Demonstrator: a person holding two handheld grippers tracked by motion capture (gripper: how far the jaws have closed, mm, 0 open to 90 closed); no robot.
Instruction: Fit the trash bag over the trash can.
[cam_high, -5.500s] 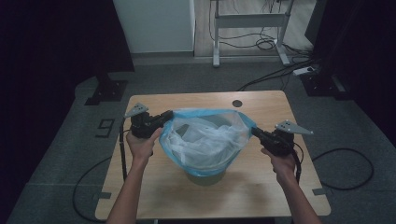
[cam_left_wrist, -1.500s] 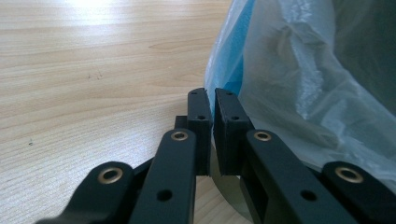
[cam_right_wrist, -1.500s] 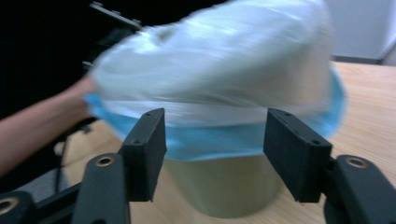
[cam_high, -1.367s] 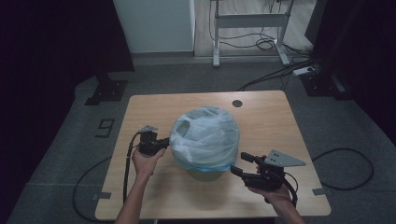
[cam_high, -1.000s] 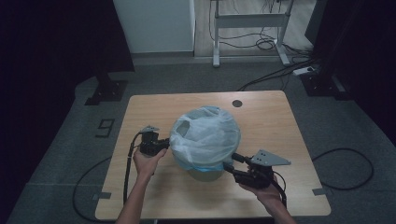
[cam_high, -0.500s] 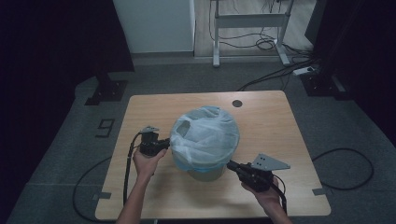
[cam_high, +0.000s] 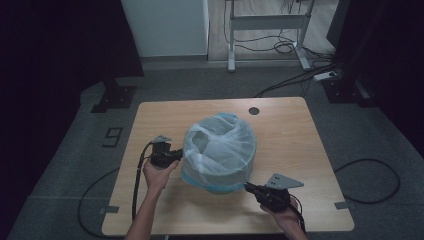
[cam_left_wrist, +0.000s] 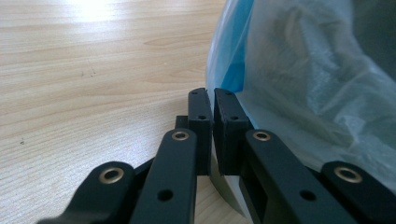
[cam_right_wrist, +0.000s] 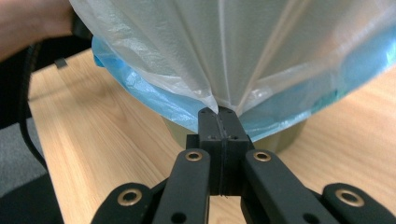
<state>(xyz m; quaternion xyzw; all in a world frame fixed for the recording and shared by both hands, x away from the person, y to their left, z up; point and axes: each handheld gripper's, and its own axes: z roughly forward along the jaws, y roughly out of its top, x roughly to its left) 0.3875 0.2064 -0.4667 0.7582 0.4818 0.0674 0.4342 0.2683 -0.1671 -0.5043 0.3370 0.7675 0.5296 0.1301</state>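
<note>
Since a second ago my right gripper (cam_high: 248, 186) has dropped lower, its jaws just closing, now pinching the bag (cam_high: 220, 150) over the bin (cam_right_wrist: 285, 135) mid-table (cam_high: 300, 125). My left gripper (cam_high: 177, 156) stays clamped on the bag's left edge.

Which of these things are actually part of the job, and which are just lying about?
In the job:
- plastic bag, drawn over the bin
- left gripper, shut at the bag's side
- right gripper, shut on the bag's lower edge

Just lying about:
- wooden table
- round black cap in the tabletop
- desk frame and floor cables behind
</note>
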